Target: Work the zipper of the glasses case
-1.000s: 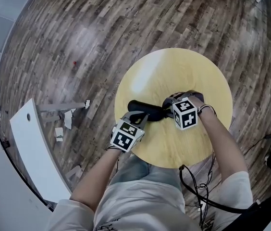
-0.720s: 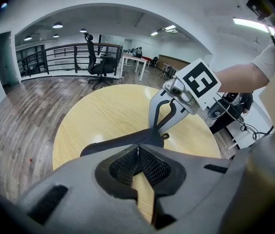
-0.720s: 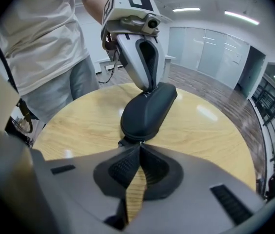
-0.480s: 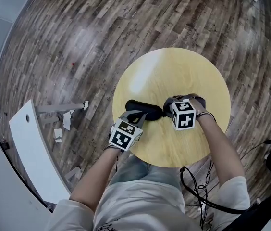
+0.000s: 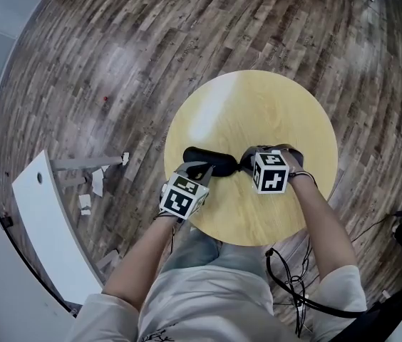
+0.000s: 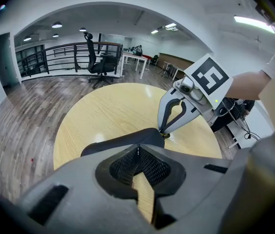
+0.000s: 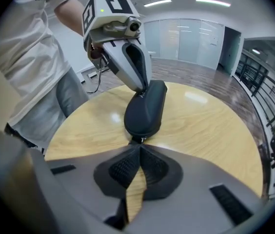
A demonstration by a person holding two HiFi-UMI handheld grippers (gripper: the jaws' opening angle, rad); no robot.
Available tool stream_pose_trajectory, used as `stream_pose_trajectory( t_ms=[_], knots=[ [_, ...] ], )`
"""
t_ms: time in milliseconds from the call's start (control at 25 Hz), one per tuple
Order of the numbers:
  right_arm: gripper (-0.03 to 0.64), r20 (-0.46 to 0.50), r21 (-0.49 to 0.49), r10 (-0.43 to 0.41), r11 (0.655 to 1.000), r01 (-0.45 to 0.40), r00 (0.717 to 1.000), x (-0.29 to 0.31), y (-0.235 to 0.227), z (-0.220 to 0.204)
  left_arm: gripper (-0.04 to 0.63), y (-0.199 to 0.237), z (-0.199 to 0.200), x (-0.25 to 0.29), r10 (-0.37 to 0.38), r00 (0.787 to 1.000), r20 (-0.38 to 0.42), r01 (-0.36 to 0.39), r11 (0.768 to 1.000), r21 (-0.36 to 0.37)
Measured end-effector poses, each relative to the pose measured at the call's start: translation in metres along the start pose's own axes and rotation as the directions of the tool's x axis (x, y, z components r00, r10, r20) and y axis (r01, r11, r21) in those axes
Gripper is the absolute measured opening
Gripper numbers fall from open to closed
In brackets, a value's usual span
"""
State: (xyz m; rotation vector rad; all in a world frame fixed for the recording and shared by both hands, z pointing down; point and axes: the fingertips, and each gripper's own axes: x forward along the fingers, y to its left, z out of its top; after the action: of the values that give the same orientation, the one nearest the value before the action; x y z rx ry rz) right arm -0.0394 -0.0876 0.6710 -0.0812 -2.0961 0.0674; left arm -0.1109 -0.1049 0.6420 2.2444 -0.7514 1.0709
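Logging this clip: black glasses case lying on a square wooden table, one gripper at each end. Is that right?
Not quite: the head view shows the table is round, not square. The rest holds: the black glasses case lies on it, the left gripper at one end, the right gripper at the other, shut on the zipper pull.

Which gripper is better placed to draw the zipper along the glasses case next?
Right. The right gripper is shut on the zipper pull at one end of the glasses case; the left gripper grips the opposite end, seemingly bracing it.
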Motion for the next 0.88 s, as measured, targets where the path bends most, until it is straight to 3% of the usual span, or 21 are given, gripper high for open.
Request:
stream_pose_trajectory(
  t_ms=[240,560,720,880],
  knots=[
    [-0.002,0.03,0.063,0.002,0.998,-0.004,1.0,0.01,0.028,0.01,0.014,0.002,0.0,0.0,-0.008,1.0,-0.001,0.008,1.0,0.007],
    [-0.002,0.13,0.313,-0.151,0.944,0.104,0.98,0.026,0.039,0.034,0.014,0.002,0.0,-0.002,-0.008,1.0,0.01,0.008,1.0,0.017],
    [-0.002,0.134,0.33,-0.185,0.935,0.132,0.974,0.024,0.037,0.029,0.014,0.001,-0.001,-0.003,-0.019,1.0,0.006,0.019,0.999,0.037],
    [-0.002,0.092,0.299,-0.204,0.939,0.168,0.975,0.005,0.027,-0.006,0.014,-0.005,0.006,-0.008,-0.036,0.999,0.017,0.035,0.998,0.051]
  ],
)
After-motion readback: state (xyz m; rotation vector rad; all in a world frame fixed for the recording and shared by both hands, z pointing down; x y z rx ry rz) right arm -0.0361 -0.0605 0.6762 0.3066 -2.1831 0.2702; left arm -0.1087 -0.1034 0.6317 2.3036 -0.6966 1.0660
